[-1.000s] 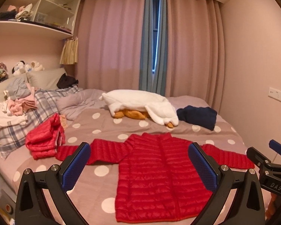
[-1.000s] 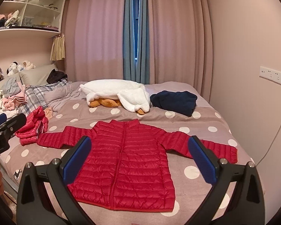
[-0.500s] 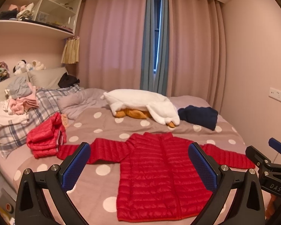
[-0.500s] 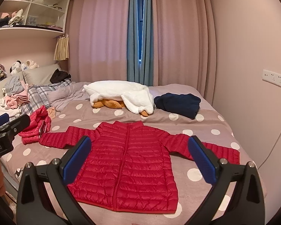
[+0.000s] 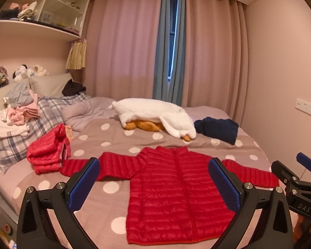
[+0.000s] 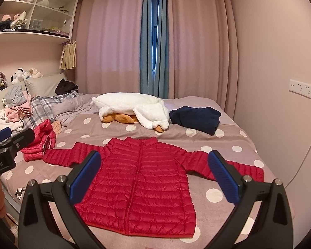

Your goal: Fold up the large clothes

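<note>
A red quilted puffer jacket (image 5: pixel 176 188) (image 6: pixel 143 184) lies flat on the polka-dot bedspread, zipped, front up, both sleeves spread out sideways. My left gripper (image 5: pixel 154 182) hovers open above the jacket's near edge, blue pads wide apart, holding nothing. My right gripper (image 6: pixel 153 176) is likewise open and empty, a little further right above the hem. Each gripper shows at the edge of the other's view: the right one (image 5: pixel 300 178), the left one (image 6: pixel 8 145). A folded pinkish-red puffer garment (image 5: pixel 48 151) (image 6: pixel 40 143) sits by the jacket's left sleeve end.
A white plush blanket (image 5: pixel 153 114) over an orange soft toy and a folded navy garment (image 5: pixel 217 128) lie further back. Piled clothes (image 5: pixel 18 112) and pillows are at the left by the headboard. Wall with sockets (image 6: pixel 304 88) runs close along the bed's right side.
Both grippers have risen and drawn back slightly, so the jacket sits a little lower and more fully in each view. The jacket itself has not moved; both stay open.
</note>
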### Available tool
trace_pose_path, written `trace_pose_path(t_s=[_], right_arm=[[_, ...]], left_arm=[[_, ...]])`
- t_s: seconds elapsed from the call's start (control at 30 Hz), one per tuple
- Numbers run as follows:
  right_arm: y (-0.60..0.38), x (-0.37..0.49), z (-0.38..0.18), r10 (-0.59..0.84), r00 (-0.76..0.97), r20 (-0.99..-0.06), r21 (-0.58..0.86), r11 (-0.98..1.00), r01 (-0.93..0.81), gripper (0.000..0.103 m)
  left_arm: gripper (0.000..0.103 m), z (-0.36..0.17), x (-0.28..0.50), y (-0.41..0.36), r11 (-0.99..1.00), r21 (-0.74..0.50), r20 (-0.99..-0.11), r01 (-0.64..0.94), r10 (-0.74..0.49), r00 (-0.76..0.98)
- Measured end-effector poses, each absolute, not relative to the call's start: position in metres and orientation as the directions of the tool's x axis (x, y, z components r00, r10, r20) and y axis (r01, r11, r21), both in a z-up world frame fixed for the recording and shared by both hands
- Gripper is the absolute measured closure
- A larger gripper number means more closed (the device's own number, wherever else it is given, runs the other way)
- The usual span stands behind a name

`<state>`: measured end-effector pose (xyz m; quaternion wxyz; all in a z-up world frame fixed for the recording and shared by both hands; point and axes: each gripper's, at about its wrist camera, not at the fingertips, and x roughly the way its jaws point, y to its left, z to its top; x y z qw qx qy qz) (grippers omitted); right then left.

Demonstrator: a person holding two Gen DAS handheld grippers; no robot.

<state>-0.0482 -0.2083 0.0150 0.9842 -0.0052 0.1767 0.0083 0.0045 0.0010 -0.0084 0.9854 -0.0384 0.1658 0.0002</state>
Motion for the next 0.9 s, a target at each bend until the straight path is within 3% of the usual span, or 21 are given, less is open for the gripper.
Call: trace_pose_path(t_s=[0.9], right_arm=[[-0.2176,-0.0478,0.0108,-0.019,0.94,-0.342,-0.009,1.0,0.017,0.0]], left_arm=[[0.0,-0.0076,0.0056,-0.0061,0.999,-0.049,-0.337,0.008,-0.024,0.941]])
